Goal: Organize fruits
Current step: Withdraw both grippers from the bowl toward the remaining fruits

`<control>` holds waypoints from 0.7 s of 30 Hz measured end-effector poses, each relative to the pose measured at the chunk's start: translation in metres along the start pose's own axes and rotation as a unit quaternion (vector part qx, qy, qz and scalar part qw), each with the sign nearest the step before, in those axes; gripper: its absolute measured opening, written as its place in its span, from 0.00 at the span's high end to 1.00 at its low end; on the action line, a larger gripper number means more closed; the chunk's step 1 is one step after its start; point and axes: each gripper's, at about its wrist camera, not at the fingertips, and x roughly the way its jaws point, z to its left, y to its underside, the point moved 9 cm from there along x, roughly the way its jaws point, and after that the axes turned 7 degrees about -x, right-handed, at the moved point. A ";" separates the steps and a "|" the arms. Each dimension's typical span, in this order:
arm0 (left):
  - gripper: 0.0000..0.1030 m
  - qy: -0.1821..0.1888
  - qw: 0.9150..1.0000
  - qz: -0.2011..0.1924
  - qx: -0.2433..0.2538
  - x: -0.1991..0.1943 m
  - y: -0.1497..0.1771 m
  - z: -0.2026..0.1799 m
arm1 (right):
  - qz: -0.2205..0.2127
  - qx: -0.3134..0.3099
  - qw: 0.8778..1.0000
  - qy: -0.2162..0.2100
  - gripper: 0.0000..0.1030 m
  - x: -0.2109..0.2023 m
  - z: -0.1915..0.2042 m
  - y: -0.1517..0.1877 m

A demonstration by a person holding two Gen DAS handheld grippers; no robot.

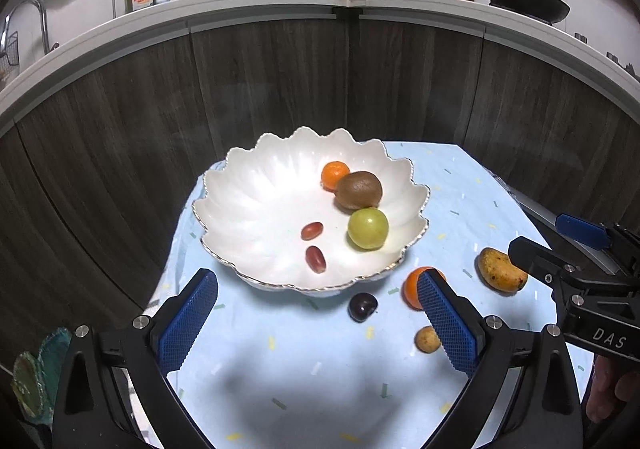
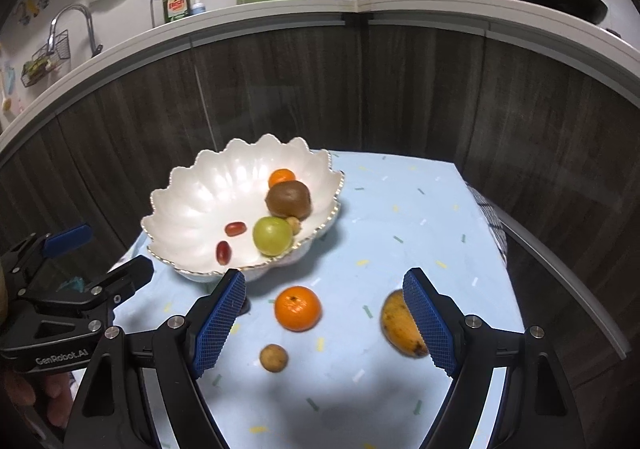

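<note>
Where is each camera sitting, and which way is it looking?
Left wrist: rides the left gripper, looking down over its open blue fingers at the bowl; the right gripper shows at the right edge.
Right wrist: rides the right gripper, looking down at the orange and mango; the left gripper shows at the left edge.
Both see the bowl, orange, mango and blue tablecloth.

Glossy pearly bowl [image 1: 248,189], matt cloth [image 1: 320,369] — fuzzy kiwi [image 1: 359,189]

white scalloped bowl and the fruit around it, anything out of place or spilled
Nothing spilled or damaged. Four fruits sit outside the white scalloped bowl on the blue cloth: orange mandarin, yellow mango, small brown round fruit, dark plum.
</note>
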 end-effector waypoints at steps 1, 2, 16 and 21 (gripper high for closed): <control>0.01 0.000 1.000 0.001 0.000 0.001 0.001 -0.001 | 0.001 0.003 1.000 0.001 0.21 0.000 -0.003 0.002; 0.01 0.000 1.000 0.002 0.000 0.001 0.003 -0.003 | 0.002 0.006 1.000 0.002 0.21 0.000 -0.005 0.003; 0.01 0.003 1.000 0.009 0.010 0.003 0.021 -0.024 | 0.005 0.023 1.000 0.017 0.21 -0.004 -0.028 0.026; 0.01 0.004 1.000 0.012 0.010 0.005 0.027 -0.027 | 0.007 0.024 0.999 0.021 0.21 -0.004 -0.033 0.033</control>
